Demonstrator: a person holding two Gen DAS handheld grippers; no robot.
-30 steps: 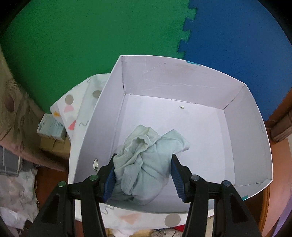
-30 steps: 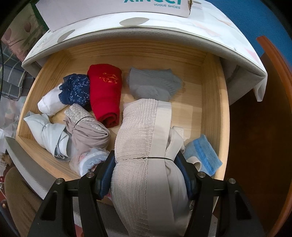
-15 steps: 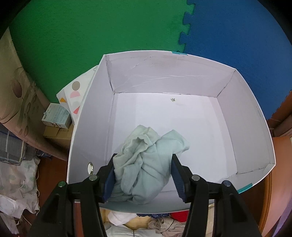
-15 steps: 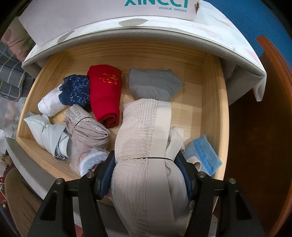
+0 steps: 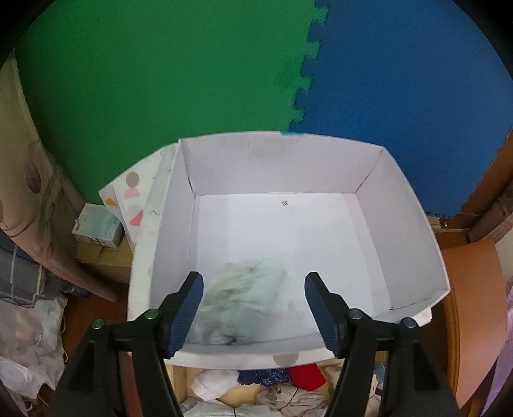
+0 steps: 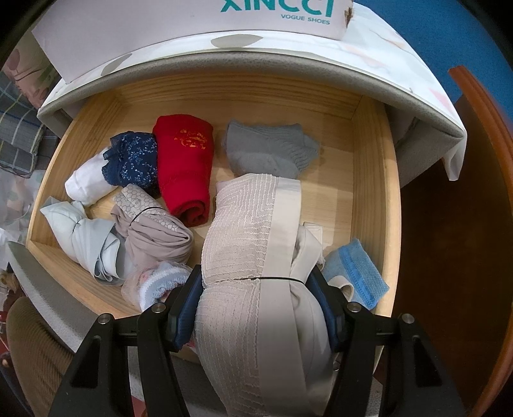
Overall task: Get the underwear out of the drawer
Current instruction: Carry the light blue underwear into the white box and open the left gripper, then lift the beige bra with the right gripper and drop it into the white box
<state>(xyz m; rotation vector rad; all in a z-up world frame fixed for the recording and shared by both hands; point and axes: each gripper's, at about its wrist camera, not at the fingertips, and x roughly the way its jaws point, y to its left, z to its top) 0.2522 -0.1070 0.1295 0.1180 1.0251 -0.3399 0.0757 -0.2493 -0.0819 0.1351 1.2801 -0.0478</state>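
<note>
The left gripper (image 5: pixel 253 308), jaws just opening wide, drops the pale garment (image 5: pixel 243 298) in the white box (image 5: pixel 179 231); the right gripper (image 6: pixel 256 308) grips the beige bundle (image 6: pixel 256 256), best lifted straight toward 12 o'clock.

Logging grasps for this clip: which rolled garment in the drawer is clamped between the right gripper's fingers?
The beige ribbed roll bound with a thin black band; the red roll and grey roll lie untouched behind it.

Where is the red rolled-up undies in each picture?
Left wrist view: the red roll peeks out at the bottom edge, below the white box, right of the navy piece.
Right wrist view: the red roll lies in the wooden drawer, upper middle-left, beside the navy piece.
Shared landmark: the white box, with teal lettering in the right wrist view.
</note>
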